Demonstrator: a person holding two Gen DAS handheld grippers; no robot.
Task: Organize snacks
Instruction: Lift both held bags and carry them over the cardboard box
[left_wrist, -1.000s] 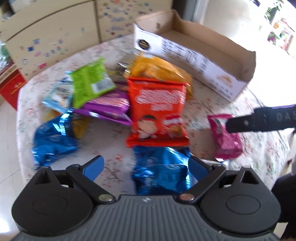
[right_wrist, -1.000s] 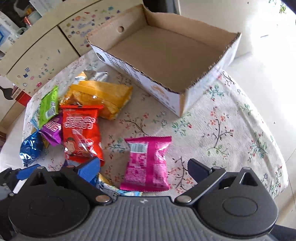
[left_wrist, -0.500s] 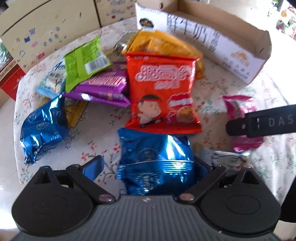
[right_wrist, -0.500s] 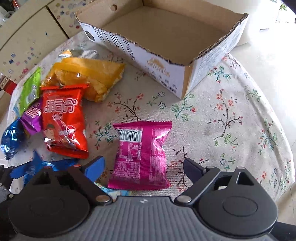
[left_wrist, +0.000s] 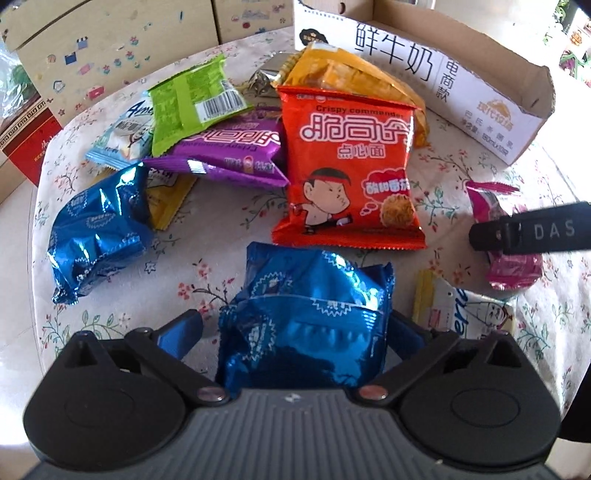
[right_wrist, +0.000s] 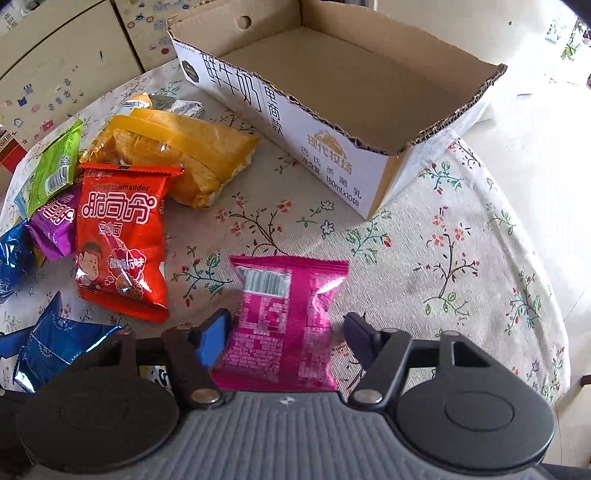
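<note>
A blue foil pack (left_wrist: 306, 317) lies on the floral tablecloth between the fingers of my left gripper (left_wrist: 291, 332). Its jaws are opening wide, and a gap shows at the left pad (left_wrist: 181, 334). A pink snack pack (right_wrist: 288, 317) lies barcode side up inside my right gripper (right_wrist: 286, 332), whose jaws are closing. The blue left pad (right_wrist: 214, 332) is at the pack's edge and the right finger (right_wrist: 358, 332) stands clear of it. An open, empty cardboard box (right_wrist: 277, 110) sits behind.
Red (left_wrist: 347, 173), orange (left_wrist: 354, 77), purple (left_wrist: 229, 155) and green (left_wrist: 188, 103) packs and a second blue foil pack (left_wrist: 96, 229) crowd the left half of the round table (right_wrist: 443, 240). A white-and-yellow pack (left_wrist: 461, 306) lies beside the left gripper. Cabinets stand beyond.
Both grippers have sunk toward the table, and each pack now sits deeper between its fingers. The right jaws have narrowed around the pink pack. The left jaws have widened slightly.
</note>
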